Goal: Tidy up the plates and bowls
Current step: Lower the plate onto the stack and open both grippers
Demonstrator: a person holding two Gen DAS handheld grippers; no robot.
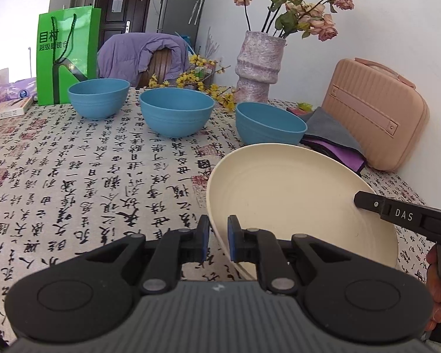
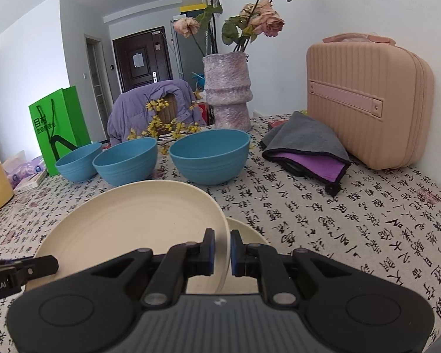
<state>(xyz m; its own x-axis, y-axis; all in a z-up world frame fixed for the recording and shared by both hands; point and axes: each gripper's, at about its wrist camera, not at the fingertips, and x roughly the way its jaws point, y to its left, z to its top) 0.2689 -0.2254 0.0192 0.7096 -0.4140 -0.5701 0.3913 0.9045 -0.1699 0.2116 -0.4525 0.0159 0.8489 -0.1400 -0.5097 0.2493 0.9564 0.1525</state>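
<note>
My table, draped in a calligraphy-print cloth, carries three blue plastic bowls at the back. I hold one cream round plate tilted above it, left tool and right tool each clamped on opposite rims. Uneven hands could twist it loose onto the second cream plate beneath.
</note>
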